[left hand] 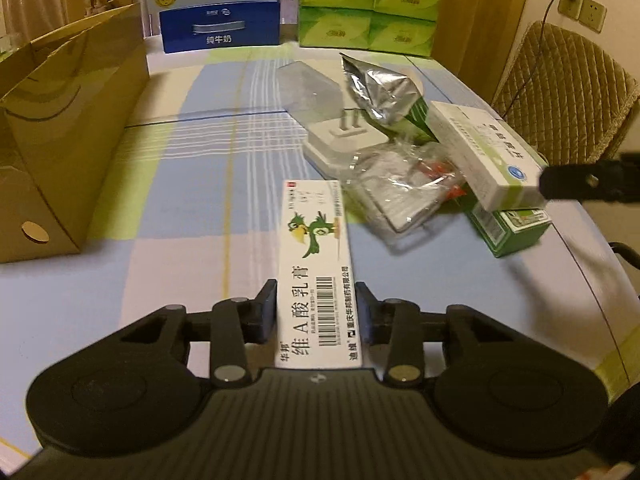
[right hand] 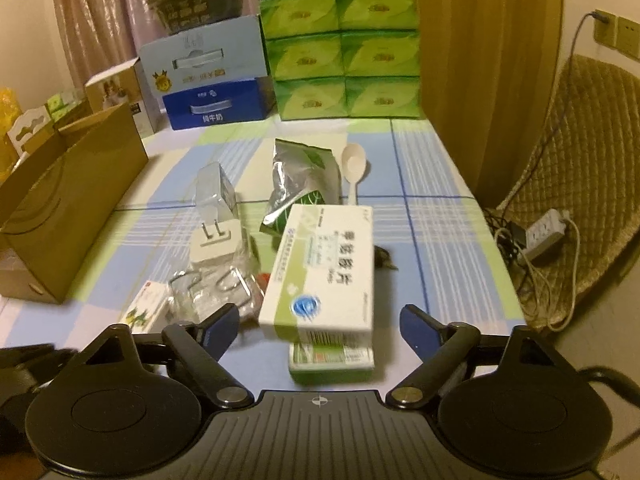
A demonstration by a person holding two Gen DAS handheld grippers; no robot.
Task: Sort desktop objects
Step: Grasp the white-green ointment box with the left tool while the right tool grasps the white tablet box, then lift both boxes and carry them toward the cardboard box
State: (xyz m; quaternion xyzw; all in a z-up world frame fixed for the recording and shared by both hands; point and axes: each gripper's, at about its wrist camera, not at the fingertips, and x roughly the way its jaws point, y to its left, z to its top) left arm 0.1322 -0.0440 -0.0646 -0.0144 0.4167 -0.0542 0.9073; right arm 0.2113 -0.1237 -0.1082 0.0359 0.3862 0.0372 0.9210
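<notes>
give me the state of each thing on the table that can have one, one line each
left gripper: shut on the long white ointment box with the green bird
right gripper: open, fingers either side of the white and green tablet box, not touching
white and green tablet box: lying tilted on a green box
brown cardboard box: open at the top
silver foil pouch: crumpled
white plug adapter: prongs up

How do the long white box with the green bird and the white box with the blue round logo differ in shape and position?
The bird box is long and narrow; the blue-logo box is wider and flatter. The bird box lies directly on the tablecloth; the blue-logo box rests on a green box. The left gripper is shut on the bird box; the right gripper stands open around the blue-logo box. Both are white printed cartons.
</notes>
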